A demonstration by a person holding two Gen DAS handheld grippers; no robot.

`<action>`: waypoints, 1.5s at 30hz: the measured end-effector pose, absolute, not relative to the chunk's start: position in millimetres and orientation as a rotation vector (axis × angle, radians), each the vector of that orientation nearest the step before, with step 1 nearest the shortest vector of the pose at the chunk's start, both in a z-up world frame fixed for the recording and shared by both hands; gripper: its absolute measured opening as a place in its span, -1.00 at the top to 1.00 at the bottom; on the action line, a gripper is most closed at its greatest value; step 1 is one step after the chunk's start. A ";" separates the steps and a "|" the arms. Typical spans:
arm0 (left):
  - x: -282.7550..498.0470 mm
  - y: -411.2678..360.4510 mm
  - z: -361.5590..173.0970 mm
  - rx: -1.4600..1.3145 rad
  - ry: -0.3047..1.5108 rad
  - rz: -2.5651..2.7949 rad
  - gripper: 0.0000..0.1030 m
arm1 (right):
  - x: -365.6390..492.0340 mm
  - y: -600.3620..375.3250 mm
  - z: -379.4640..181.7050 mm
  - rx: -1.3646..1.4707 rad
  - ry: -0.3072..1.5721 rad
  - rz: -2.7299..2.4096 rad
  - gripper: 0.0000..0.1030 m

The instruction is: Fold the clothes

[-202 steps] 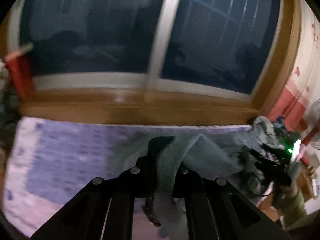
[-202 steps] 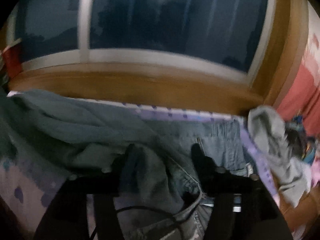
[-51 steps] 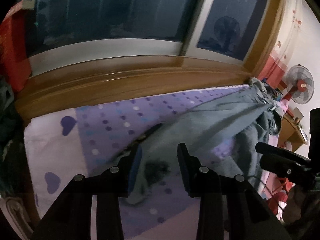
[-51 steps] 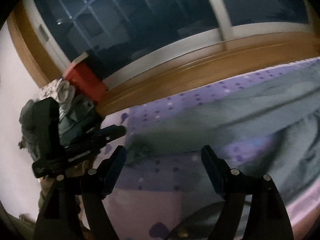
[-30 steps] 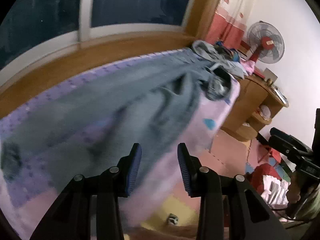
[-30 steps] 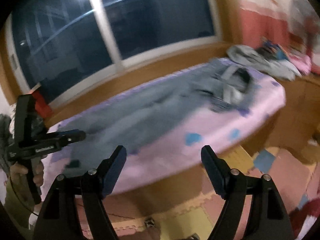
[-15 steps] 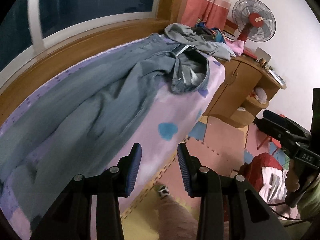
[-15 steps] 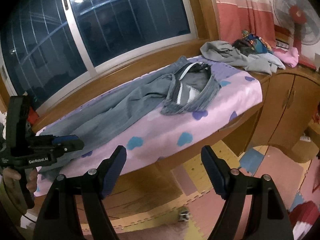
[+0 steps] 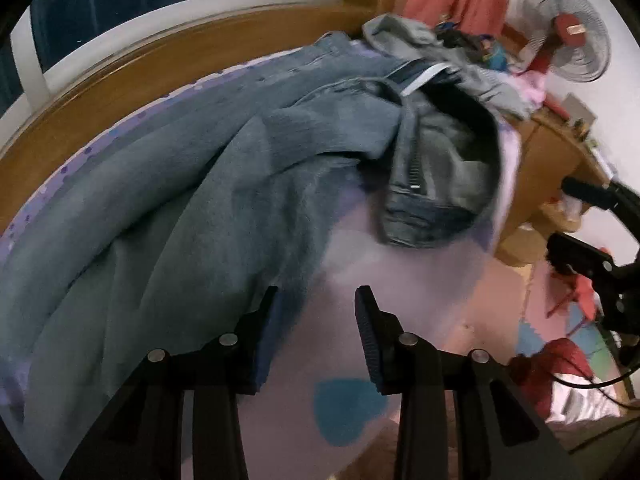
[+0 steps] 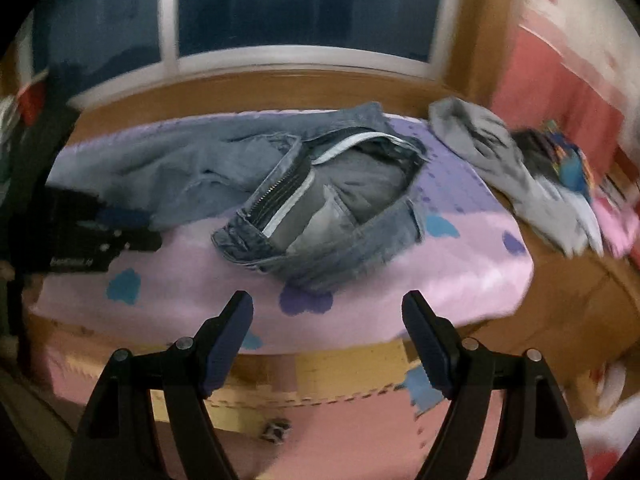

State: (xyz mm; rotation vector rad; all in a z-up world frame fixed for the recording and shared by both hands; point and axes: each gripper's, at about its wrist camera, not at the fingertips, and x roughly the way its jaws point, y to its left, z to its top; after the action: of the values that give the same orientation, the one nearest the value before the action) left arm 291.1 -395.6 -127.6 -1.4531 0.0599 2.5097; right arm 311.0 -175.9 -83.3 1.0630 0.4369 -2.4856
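Note:
A pair of blue-grey jeans (image 9: 224, 184) lies stretched along the bed, waistband (image 9: 436, 184) gaping open at the right end. My left gripper (image 9: 316, 300) hovers open over the near edge of a trouser leg, nothing between its fingers. In the right wrist view the jeans (image 10: 320, 192) show their open fly and zipper toward me. My right gripper (image 10: 328, 304) stands wide open and empty in front of the bed's edge, short of the waistband. The left gripper (image 10: 80, 236) shows at the left over the legs.
The bed wears a pink and purple sheet with hearts (image 10: 460, 276), under a wood-framed window (image 10: 304, 20). A grey garment (image 10: 516, 168) and other clothes are heaped at the bed's right end. A standing fan (image 9: 568, 36), a wooden cabinet (image 9: 548, 168) and foam floor mats (image 10: 360, 440) lie beyond.
Both grippers have swung from the leg ends toward the waistband end and come lower and nearer the bed. Their jaws stay as they were, empty.

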 end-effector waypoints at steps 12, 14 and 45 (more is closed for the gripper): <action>268.8 -391.1 -141.5 -1.478 -0.109 2.729 0.27 | 276.1 -225.5 -130.9 0.774 0.978 -2.079 -0.48; 263.2 -388.5 -141.2 -1.493 -0.132 2.778 0.28 | 258.7 -220.1 -128.9 0.791 0.920 -2.035 -0.22; 379.4 -322.2 -38.5 -1.632 -0.693 2.872 0.58 | 63.2 -59.0 -77.8 1.215 0.262 -1.943 0.68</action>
State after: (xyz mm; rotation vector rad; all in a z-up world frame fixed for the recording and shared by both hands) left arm 379.4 -322.2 -38.5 -1.6322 -0.6932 2.8720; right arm 63.2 -59.0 -77.8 1.2151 0.2619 -1.9428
